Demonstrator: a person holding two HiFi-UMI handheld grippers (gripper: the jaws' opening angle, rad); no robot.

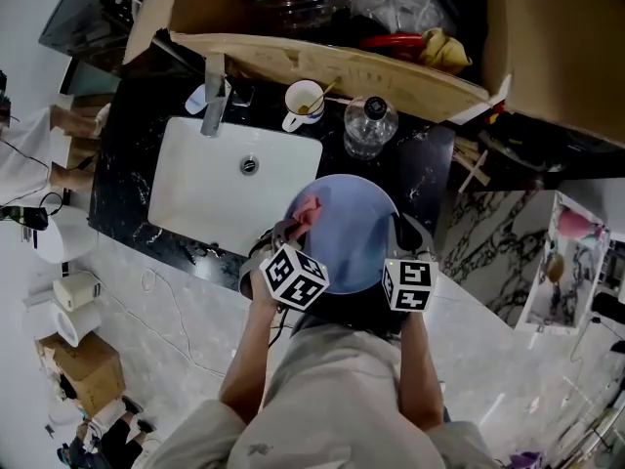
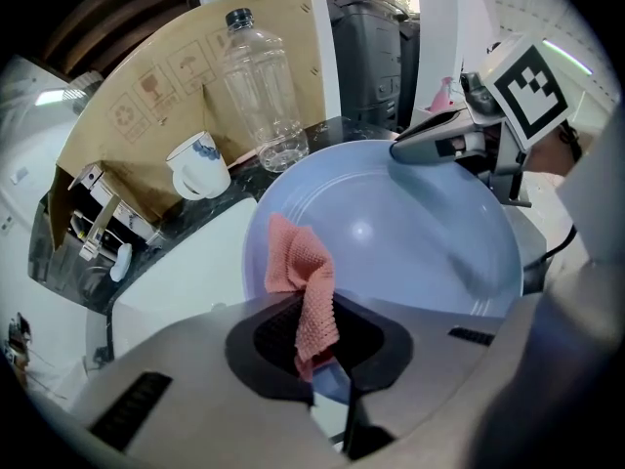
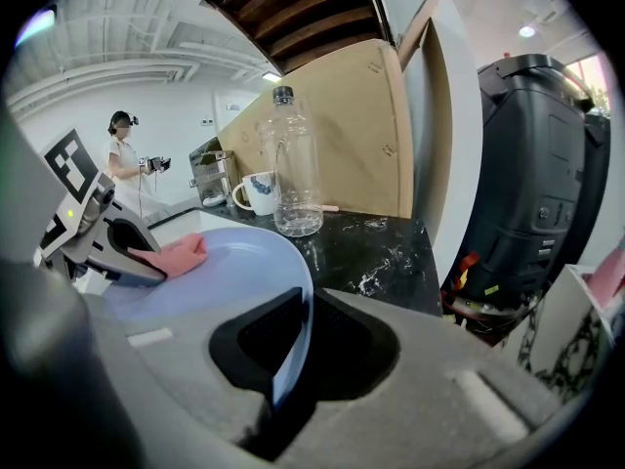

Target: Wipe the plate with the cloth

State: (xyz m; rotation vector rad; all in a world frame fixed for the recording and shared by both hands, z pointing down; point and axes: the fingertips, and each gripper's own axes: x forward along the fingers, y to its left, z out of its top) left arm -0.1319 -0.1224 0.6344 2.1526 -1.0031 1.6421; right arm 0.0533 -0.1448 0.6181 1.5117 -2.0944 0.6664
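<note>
Left gripper (image 1: pixel 291 231) is clenching the pink knitted cloth (image 2: pixel 298 272), pressing leftward on the round pale-blue plate (image 2: pixel 410 233); right gripper (image 3: pixel 293 360) is clamping its right rim.

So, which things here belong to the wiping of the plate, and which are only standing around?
Part of the job:
- plate, gripped at its rim by the right hand-held gripper
- cloth, gripped by the left hand-held gripper and lying on the plate

Just standing around:
- bottle
- mug
- sink
- faucet

Pink cloth (image 2: pixel 301 286) draped on blue plate (image 2: pixel 410 233), over sink.
</note>
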